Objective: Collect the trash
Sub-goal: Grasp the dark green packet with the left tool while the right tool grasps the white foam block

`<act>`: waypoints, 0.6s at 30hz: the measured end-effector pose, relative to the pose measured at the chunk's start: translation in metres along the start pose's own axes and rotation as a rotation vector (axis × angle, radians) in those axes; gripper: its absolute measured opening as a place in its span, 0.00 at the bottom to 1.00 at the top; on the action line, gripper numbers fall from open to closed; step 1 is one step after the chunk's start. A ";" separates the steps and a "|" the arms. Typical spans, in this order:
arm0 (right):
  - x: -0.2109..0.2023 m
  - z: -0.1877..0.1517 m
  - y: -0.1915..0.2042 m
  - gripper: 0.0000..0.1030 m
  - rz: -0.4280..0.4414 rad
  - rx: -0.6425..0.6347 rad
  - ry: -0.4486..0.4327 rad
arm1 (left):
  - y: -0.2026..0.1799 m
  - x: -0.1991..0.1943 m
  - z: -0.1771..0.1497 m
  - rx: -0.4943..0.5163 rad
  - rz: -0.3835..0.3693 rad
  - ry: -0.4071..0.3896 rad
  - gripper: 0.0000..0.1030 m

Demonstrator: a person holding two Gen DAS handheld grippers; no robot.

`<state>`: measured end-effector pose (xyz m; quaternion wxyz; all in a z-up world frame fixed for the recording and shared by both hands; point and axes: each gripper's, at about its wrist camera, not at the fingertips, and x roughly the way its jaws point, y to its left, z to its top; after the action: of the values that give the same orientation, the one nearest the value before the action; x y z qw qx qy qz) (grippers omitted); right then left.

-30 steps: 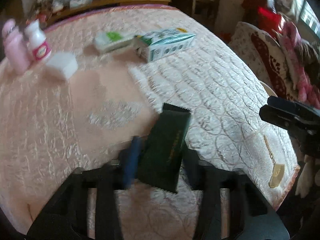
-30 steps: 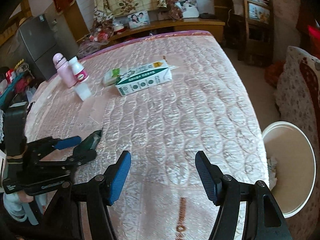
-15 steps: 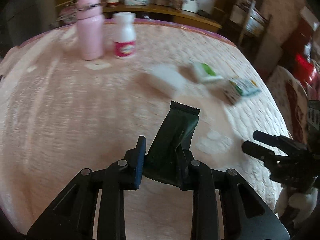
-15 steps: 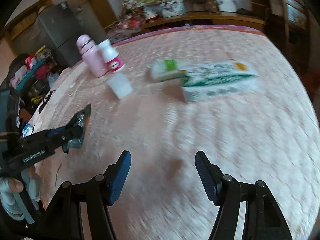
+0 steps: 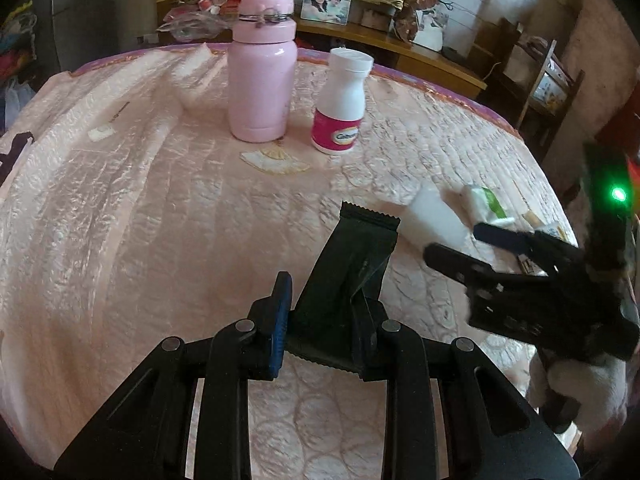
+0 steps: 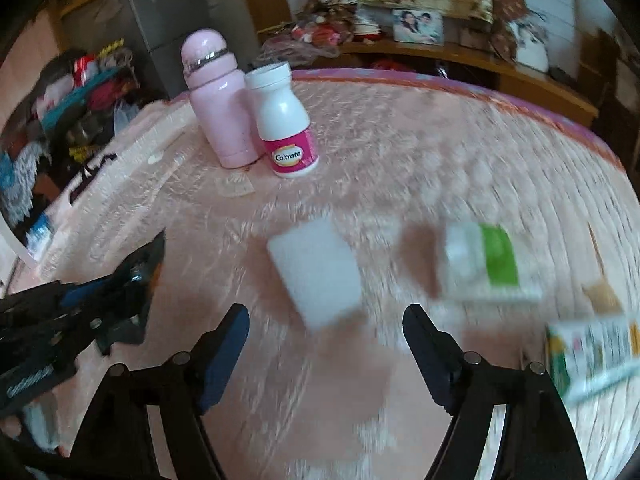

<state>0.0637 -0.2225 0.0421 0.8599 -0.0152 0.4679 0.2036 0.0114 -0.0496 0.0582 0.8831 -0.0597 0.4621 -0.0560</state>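
Right tongs point(image 6: 324, 344) widened (left tongs point(image 5: 320, 328) grip wrapper point(image 5: 352, 280)).

Dim fisheye views, right apparently motion-blurred.

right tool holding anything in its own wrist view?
No. The right tool stands open and empty above the bed, with the white block lying beyond its fingertips.
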 end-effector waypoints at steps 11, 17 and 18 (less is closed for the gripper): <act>-0.003 -0.004 -0.001 0.37 0.029 -0.007 -0.008 | -0.011 0.002 -0.009 0.003 -0.007 0.007 0.23; -0.057 -0.050 -0.015 0.37 0.032 0.074 -0.021 | -0.048 -0.012 -0.030 0.058 -0.031 -0.006 0.23; -0.066 -0.059 -0.020 0.37 0.030 0.093 -0.023 | -0.055 -0.014 -0.034 0.068 -0.036 -0.007 0.23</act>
<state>-0.0073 -0.2751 0.0592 0.8618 0.0340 0.4671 0.1947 -0.0270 -0.1037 0.0585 0.8851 -0.0383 0.4555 -0.0874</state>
